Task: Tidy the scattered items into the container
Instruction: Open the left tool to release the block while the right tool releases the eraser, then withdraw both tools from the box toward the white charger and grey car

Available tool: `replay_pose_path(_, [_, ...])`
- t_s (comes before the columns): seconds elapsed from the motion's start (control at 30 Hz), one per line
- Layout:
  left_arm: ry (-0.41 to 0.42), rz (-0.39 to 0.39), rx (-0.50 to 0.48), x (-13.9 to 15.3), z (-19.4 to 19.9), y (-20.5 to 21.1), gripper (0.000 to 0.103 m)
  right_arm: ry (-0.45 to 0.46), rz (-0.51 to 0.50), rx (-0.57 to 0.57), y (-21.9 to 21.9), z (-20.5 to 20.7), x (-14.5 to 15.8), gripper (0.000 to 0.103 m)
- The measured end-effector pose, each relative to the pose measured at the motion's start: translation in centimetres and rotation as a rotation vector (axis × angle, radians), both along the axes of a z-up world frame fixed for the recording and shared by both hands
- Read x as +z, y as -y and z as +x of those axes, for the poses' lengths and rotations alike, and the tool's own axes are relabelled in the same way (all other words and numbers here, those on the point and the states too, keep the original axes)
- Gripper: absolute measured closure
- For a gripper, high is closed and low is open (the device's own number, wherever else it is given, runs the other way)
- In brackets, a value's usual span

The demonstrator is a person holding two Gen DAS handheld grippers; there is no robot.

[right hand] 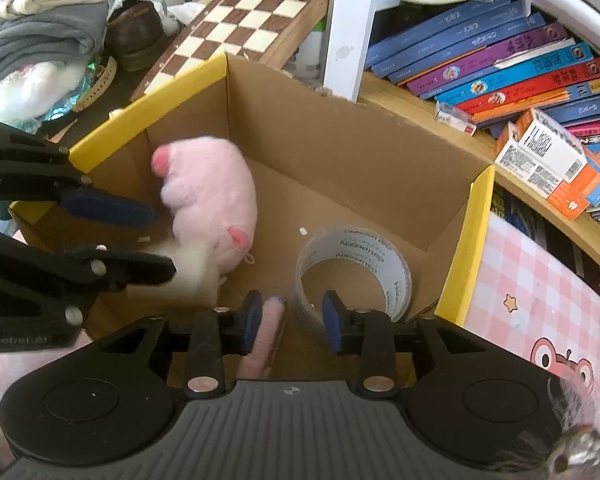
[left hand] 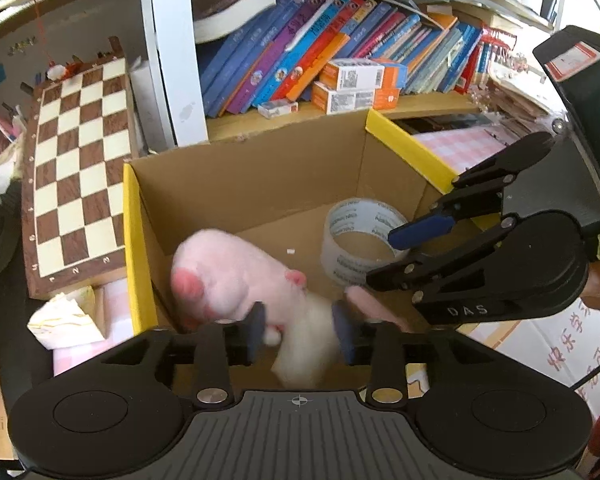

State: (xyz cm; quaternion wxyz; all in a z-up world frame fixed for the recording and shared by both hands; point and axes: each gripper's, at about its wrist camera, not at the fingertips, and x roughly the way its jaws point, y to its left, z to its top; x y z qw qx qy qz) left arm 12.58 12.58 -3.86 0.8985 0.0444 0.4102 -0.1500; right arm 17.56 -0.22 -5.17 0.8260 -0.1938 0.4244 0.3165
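Note:
A pink plush pig (left hand: 228, 276) (right hand: 216, 200) lies inside the open cardboard box with yellow-taped rim (left hand: 134, 240) (right hand: 466, 248), head toward the box's left wall. A roll of clear tape (left hand: 360, 244) (right hand: 356, 268) stands on the box floor to its right. My left gripper (left hand: 300, 332) is open, its pads on either side of the plush's white body, which looks blurred. My right gripper (right hand: 288, 322) is open over the box, with a pink plush limb (right hand: 268, 332) by its left pad and the tape roll just ahead.
A chessboard (left hand: 76, 176) (right hand: 240, 28) leans beside the box on the left. A shelf of books (left hand: 320, 48) (right hand: 500, 64) and small orange cartons (left hand: 356, 84) (right hand: 552, 160) runs behind it. Folded clothes (right hand: 40, 36) and a pink checked cloth (right hand: 540, 300) flank the box.

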Motion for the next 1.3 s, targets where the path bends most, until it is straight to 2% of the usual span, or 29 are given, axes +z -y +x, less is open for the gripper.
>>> replay_pose_path(0.1, [0.017,-0.013,-0.003,0.6,-0.3,0.0,0.053,0.023,0.011,-0.011,0.2,-0.4,0.6,0.059])
replay_pose_path(0.27, [0.048,-0.005,-0.003,1.6,-1.1,0.4,0.050,0.057,0.038,-0.045,1.2,-1.1,1.9,0.054])
replay_pose_path(0.4, [0.087,0.000,-0.001,2.8,-2.0,0.7,0.040,0.091,0.071,-0.085,2.4,-2.0,3.3,0.048])
replay_pose_path(0.63, [0.158,0.005,-0.006,5.0,-3.9,1.8,0.033,0.161,0.126,-0.154,5.2,-4.5,5.8,0.036])
replay_pose_path(0.87, [0.196,0.023,-0.030,6.4,-6.1,3.5,0.029,0.198,0.165,-0.208,7.9,-7.1,7.1,0.032])
replay_pose_path(1.3, [0.213,0.035,-0.105,7.3,-9.0,7.2,0.024,0.175,0.198,-0.335,12.9,-10.7,6.1,0.027])
